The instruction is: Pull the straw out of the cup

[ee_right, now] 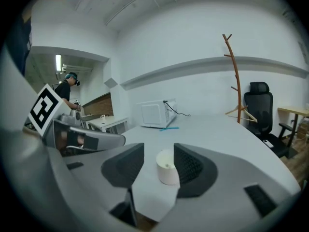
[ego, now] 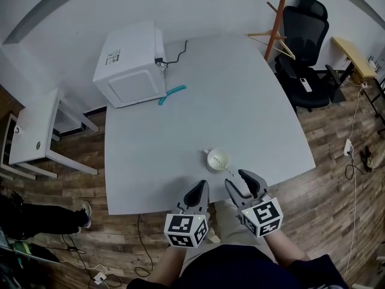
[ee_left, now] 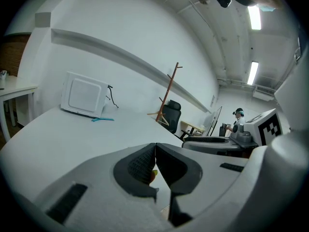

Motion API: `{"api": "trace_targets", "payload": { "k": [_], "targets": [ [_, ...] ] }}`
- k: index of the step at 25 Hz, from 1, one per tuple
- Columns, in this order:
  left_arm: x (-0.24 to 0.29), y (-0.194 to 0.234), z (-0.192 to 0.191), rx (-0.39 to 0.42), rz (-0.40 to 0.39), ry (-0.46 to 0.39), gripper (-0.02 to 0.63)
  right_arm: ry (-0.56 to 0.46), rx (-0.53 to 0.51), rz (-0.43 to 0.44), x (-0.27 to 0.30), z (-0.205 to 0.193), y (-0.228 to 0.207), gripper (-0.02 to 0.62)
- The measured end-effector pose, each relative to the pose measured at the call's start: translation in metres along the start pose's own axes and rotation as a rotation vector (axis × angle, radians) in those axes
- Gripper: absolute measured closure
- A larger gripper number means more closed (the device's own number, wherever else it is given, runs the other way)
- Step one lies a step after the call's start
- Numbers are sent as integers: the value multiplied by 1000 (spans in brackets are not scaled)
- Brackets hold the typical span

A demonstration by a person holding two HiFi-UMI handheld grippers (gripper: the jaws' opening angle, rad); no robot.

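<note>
Near-left of the small white round cup (ego: 217, 159) on the pale grey bench (ego: 180, 131): left hand-held gripper (ego: 201, 186), shut and empty. At the cup's near-right: a thin pale straw (ego: 231, 171), seemingly lying flat, then the right hand-held gripper (ego: 239, 179), gaping empty. Could roll the straw off the edge or topple the light cup by sweeping those jaws forward.

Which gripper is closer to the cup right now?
Right, narrowly. The right gripper sits near-right of the cup, open jaws aimed at it; the left gripper sits near-left, shut.

Unidentifiable yellowish speck (ee_left: 153, 175) at left claw (ee_left: 155, 151)
</note>
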State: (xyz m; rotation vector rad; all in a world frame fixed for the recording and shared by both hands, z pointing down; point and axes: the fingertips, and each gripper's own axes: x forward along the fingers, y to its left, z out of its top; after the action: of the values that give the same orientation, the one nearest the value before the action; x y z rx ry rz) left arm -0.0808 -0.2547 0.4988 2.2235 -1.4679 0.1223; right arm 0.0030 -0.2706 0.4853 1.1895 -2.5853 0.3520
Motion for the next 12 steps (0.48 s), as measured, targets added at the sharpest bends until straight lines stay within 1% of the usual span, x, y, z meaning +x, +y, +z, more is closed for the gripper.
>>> {"api": "trace_targets", "payload": {
  "k": [12],
  "targets": [
    [22, 17, -14, -23, 26, 46, 587, 90, -12, 20, 30, -30, -12, 420]
  ]
}}
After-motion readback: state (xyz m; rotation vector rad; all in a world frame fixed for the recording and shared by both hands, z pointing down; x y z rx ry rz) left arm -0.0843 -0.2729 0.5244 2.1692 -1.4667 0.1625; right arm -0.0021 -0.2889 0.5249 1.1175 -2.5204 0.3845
